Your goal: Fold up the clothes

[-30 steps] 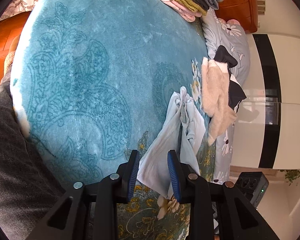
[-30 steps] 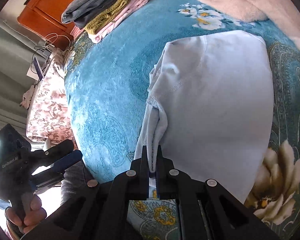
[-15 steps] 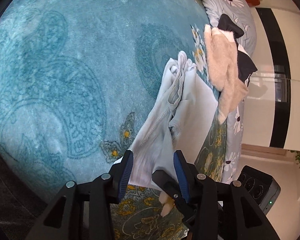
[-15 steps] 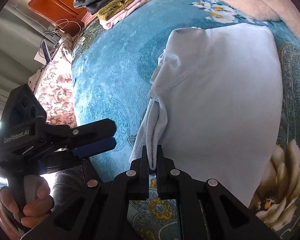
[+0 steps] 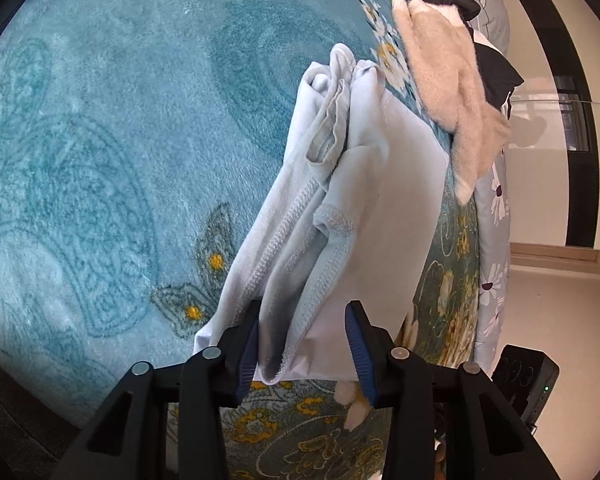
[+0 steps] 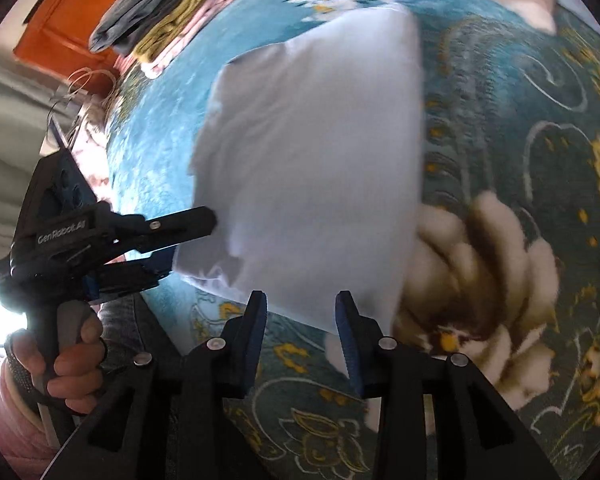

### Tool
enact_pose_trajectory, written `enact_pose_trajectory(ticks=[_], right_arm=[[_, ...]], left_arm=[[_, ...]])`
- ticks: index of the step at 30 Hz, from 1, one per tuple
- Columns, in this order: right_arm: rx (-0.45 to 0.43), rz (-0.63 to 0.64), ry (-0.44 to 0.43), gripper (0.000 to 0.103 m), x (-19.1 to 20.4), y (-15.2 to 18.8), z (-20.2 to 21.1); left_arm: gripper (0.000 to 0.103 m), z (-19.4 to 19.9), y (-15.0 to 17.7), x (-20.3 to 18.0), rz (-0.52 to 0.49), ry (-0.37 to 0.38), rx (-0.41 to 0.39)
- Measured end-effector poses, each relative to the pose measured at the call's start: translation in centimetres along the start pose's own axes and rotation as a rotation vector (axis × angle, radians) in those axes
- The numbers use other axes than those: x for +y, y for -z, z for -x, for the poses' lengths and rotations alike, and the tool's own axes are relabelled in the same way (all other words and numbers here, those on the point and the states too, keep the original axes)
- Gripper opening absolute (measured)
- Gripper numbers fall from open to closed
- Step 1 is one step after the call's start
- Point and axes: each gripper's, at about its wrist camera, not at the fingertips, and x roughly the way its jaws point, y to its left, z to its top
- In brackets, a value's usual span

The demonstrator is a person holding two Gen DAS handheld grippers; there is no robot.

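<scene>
Two grippers: both have their jaws apart now.
Right gripper (image 6: pixel 301 334): half a second ago it pinched the bunched edge of the light blue shirt (image 6: pixel 312 160). Now it has let go, and its blue pads sit open just off the near hem.
Left gripper (image 5: pixel 301 346): it has come in close over the last second. Its open jaws now stand on either side of the shirt's gathered folds, but they do not squeeze yet. From the right wrist view it pokes at the shirt's left edge.
What that means: my guess is a hand-over, so the left gripper can take the loose side and lay it over the flat part.
Where the shirt is: on the teal blanket (image 5: pixel 100 140), near the bed's edge, one half flat and one side rumpled.
Shirt feel: thin, soft and floppy, with stitched hems and a ridged collar. The flat half looks smooth like a pillow.
Blanket: fuzzy and thick, with swirly leaf shapes, a butterfly and yellow flowers.
Fluffy cream garment (image 5: pixel 452 100): furry, lying loose past the shirt, not touching it, on top of a black cloth (image 5: pixel 496 68).
Folded stack (image 6: pixel 160 20): grey, mustard and pink clothes, well apart, by the orange wooden headboard (image 6: pixel 60 20).
Blur: the right wrist view is smeared.
</scene>
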Motion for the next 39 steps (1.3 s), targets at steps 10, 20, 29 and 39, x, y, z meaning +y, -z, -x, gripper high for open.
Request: enact_pose_trajectory(ticks=[10,20,29,39], right_arm=[[-0.050,-0.203,-0.093,0.037,-4.1,0.6,0.8],[-0.068,-0.229,-0.131,0.048,-5.1,1.4,0.1],[-0.119,-0.290,-0.183,0.050,-4.7,1.2,-1.0],[-0.122,-0.389,-0.259,0.011,-5.3,1.8,-1.8]], left_arm=[[0.004,3.0,0.7,-2.3,-0.059,-0.046,-0.052],[0.005,1.7,0.8,1.3,-0.001,-0.106,-0.017],[0.013,4.7,1.3,1.5,0.036,0.048,-0.060],[0.016,7.2,0.3,2.6,0.119,0.087,-0.154]])
